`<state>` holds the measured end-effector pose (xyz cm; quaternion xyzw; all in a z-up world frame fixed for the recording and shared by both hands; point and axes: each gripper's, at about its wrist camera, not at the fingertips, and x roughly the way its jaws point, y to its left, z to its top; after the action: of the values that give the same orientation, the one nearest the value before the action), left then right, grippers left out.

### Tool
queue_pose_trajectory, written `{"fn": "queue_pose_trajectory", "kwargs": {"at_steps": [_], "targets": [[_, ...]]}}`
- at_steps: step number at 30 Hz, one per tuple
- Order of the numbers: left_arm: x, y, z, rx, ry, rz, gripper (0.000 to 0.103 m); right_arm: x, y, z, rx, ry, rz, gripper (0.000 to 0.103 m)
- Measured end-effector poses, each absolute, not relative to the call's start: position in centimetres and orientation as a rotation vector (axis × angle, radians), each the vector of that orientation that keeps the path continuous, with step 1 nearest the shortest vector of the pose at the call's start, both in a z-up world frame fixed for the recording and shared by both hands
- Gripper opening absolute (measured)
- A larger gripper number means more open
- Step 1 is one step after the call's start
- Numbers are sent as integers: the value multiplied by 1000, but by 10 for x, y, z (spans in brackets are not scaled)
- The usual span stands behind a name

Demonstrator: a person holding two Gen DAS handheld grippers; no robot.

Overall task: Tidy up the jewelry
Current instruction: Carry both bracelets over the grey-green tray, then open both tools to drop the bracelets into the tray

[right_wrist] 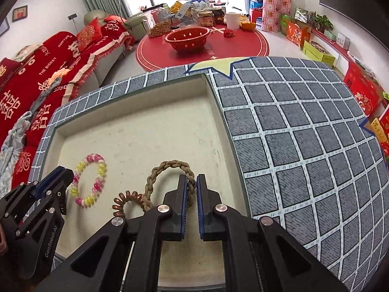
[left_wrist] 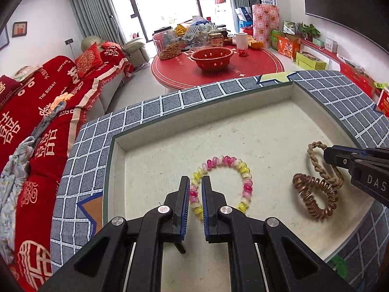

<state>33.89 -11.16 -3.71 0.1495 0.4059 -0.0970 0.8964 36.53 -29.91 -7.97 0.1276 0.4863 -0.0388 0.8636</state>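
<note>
Near part of the copper coil ring (right_wrist: 126, 200) hidden behind the right gripper (right_wrist: 192, 187); whole ring plain in the left view, lying flat, a bit longer one way. Braided rope loop (right_wrist: 170, 172) flat in the white tray (right_wrist: 136, 112), long way running up and away, its near side between the right fingers, nearly shut around it. Bead bracelet (left_wrist: 222, 185) flat and round, its left side between the left gripper (left_wrist: 195, 187) fingers, also nearly shut. Real squeeze on either hard to tell.
</note>
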Motion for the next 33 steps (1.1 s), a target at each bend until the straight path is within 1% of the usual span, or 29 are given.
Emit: {"fn": "queue_pose_trajectory", "kwargs": {"at_steps": [6, 8, 9, 10, 12, 16, 17, 18, 19, 23, 24, 25, 33], "targets": [[338, -108, -35, 297, 843, -185, 23, 365, -298, -84, 248, 1030, -82, 11], [336, -106, -32, 289, 839, -181, 23, 364, -300, -82, 263, 1032, -78, 19], [335, -106, -30, 287, 836, -180, 23, 363, -301, -81, 273, 1027, -77, 30], [333, -106, -28, 286, 832, -182, 23, 361, -302, -79, 284, 1020, -74, 46], [330, -105, -24, 285, 821, -181, 23, 357, -301, -72, 314, 993, -51, 56], [324, -103, -16, 270, 811, -183, 23, 350, -299, -59, 345, 960, -27, 59], [323, -102, -14, 265, 809, -186, 23, 348, -298, -56, 354, 955, -23, 62], [321, -101, -12, 260, 805, -187, 23, 344, -298, -53, 366, 949, -20, 68], [319, -99, -11, 256, 804, -187, 23, 341, -298, -50, 373, 941, -18, 70], [310, -93, -4, 227, 803, -193, 23, 327, -296, -37, 378, 917, -3, 73], [307, -90, -2, 221, 800, -194, 23, 324, -296, -35, 380, 913, 2, 78], [303, -88, 0, 217, 796, -197, 23, 319, -295, -32, 381, 906, 6, 80], [268, -69, 16, 194, 774, -220, 23, 279, -292, -12, 409, 869, 39, 81]]}}
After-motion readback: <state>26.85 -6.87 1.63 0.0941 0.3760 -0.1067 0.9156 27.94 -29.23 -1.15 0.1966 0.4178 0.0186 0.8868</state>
